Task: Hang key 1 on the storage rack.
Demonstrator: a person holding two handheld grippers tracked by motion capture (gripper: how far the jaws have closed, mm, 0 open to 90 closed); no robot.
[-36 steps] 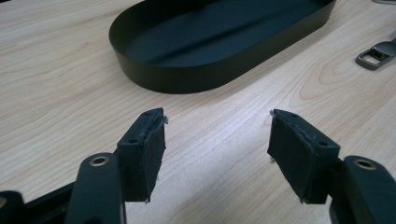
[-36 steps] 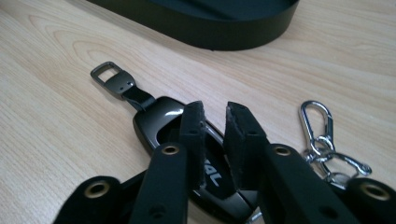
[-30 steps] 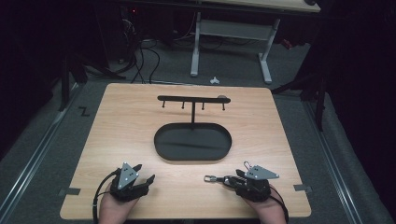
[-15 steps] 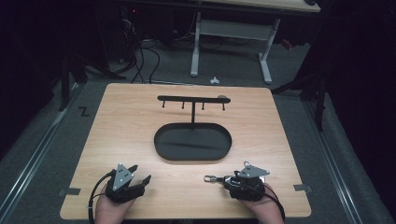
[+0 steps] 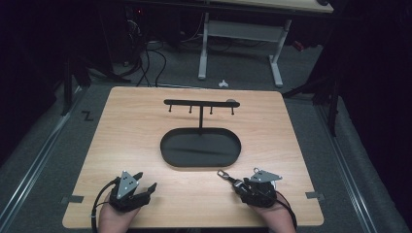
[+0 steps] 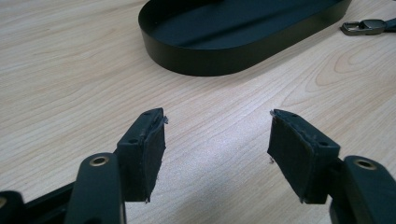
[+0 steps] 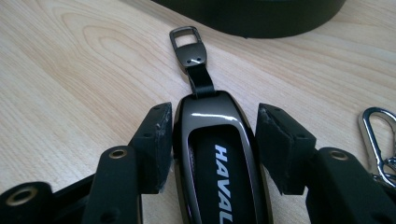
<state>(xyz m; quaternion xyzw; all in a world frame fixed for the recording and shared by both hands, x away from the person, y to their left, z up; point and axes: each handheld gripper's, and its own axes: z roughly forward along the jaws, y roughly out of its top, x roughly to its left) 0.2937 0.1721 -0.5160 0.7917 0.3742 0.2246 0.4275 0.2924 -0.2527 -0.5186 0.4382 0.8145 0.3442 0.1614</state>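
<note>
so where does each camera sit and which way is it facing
High view: fixed above the person's side, looking forward and down on the table; both hands show, with the left gripper and right gripper.
Left gripper view: rides that gripper, looking along its open jaws across bare wood to the black tray.
Right gripper view: rides that gripper, its jaws flanking the key fob.
Shared: tray and fob clip appear in both gripper views.

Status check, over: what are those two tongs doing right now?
Left tongs open, holding nothing. Right tongs just closing around the glossy black HAVAL key fob; right pad not yet touching. Black oval metal tray ahead, path unobstructed.
</note>
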